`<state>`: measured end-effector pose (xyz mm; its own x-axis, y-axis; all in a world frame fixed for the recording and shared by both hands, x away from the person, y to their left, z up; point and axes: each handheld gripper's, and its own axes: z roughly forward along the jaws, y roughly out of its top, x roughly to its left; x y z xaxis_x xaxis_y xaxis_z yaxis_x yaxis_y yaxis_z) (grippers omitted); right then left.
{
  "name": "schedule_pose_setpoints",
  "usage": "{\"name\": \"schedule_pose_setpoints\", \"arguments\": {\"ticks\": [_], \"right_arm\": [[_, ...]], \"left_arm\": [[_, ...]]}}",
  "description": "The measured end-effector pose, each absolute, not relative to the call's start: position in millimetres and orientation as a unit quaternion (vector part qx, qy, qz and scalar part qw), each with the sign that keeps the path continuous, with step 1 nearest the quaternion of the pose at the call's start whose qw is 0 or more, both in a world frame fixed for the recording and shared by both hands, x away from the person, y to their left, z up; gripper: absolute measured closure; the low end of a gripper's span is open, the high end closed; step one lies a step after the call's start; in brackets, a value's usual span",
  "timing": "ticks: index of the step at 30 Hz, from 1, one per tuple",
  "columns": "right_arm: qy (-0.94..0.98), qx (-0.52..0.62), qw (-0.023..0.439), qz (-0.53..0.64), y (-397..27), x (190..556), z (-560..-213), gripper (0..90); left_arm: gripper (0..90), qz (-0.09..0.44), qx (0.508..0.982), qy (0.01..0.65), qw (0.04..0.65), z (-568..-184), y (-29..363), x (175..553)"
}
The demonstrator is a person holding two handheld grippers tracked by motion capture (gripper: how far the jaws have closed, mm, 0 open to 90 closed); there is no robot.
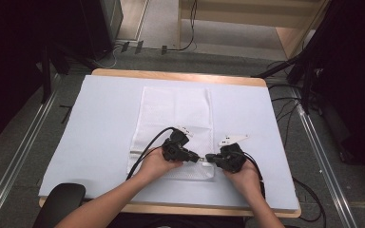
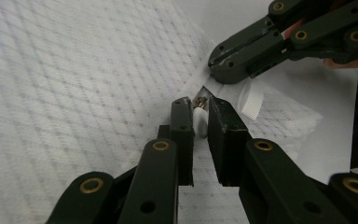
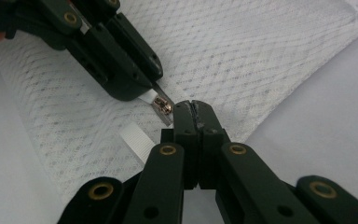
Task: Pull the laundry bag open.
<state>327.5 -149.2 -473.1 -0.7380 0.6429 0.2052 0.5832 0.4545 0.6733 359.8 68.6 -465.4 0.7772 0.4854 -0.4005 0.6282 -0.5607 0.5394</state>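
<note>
One white mesh bag (image 1: 177, 123) lies flat near the middle of the table (image 1: 100, 128), and two grippers meet at its near edge. The left gripper (image 2: 200, 114) has its jaws pinched in on the one small metal zipper pull (image 3: 162, 104), a narrow gap left between the pads. The right gripper (image 3: 192, 114) is clamped tight on the bag's edge right beside that pull. One white ribbon tab (image 3: 137, 140) sticks out next to the jaws. Two hands, two cables trailing.
</note>
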Motion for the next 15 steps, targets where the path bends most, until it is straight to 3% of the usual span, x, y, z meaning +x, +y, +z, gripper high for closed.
{"name": "schedule_pose_setpoints", "arguments": {"ticks": [15], "right_arm": [[0.86, 0.343, 0.055, 0.375, -147.5, 325.2, -472.6, 90.0]], "left_arm": [[87.5, -0.167, 0.846, 0.354, 0.361, -472.5, 72.7, 370.3]]}}
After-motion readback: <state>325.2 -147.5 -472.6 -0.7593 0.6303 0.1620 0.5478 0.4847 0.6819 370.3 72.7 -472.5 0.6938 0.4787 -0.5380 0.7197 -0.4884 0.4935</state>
